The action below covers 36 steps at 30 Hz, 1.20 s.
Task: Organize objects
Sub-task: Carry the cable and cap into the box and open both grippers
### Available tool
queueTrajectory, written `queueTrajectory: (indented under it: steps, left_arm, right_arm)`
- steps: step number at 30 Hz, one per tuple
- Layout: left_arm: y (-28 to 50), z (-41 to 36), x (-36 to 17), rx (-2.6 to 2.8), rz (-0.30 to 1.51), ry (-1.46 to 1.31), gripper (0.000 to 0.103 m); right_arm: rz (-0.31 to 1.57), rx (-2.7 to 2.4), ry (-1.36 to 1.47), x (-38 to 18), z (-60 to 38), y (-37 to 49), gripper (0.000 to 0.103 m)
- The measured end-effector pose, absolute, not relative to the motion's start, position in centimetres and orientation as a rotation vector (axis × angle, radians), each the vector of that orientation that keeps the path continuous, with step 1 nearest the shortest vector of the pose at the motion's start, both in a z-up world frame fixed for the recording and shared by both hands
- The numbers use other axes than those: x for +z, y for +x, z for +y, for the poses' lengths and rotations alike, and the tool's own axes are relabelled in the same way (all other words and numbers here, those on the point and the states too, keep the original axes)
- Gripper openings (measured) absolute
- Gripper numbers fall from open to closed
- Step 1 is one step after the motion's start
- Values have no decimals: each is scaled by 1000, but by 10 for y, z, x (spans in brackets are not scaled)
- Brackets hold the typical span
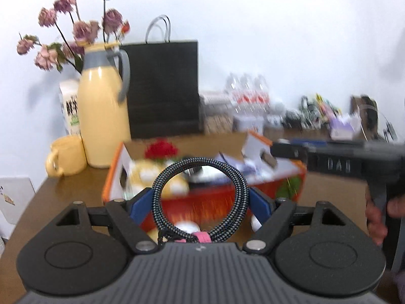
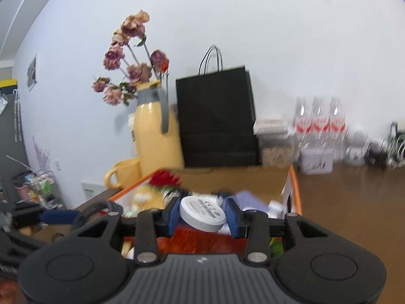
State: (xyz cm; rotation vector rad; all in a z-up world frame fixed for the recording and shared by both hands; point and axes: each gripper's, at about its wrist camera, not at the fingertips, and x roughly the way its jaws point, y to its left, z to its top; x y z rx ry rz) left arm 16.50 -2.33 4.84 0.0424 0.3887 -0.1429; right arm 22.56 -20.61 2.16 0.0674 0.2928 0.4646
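Observation:
My left gripper (image 1: 200, 198) is shut on a coiled black-and-white braided cable (image 1: 200, 163) bound by a pink strap; the blue pads press the coil's two sides. It hangs just in front of an open orange-edged cardboard box (image 1: 268, 187) that holds a red flower (image 1: 160, 149), a yellow soft toy and other items. My right gripper (image 2: 202, 215) is shut on a white round disc (image 2: 202, 212), tilted between its blue pads, above the box's (image 2: 295, 187) near side. In the left wrist view the right gripper (image 1: 281, 149) reaches over the box from the right, with a hand on its grip.
Behind the box stand a yellow jug (image 1: 103, 116) with dried flowers, a yellow mug (image 1: 67, 155) and a black paper bag (image 1: 163, 88). Water bottles (image 2: 319, 124) and small clutter line the back wall. Bare wooden tabletop (image 2: 354, 202) lies right of the box.

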Motion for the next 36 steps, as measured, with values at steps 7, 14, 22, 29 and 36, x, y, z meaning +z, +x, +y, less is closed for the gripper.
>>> queueTrajectory:
  steps: [7,14,22,29,36]
  left_arm:
    - [221,-20,71,-109,365,3,81]
    - [280,-26,66,-69,377,-34,81]
    - [324,-29,45,-47,403,-40,81]
    - [330,-32,34,-34,411,-18,87]
    - [320,-28,34,6,390,-28,103]
  right_arm:
    - [231,397,-6,34,-188,261,37]
    - [248,325,-72,20,-169,308,37]
    - [301,286,-73,-5,-175,340,37]
    - [326,271,-92,-14,-173,347,38]
    - [346,285,-56,-15,-178,342,96]
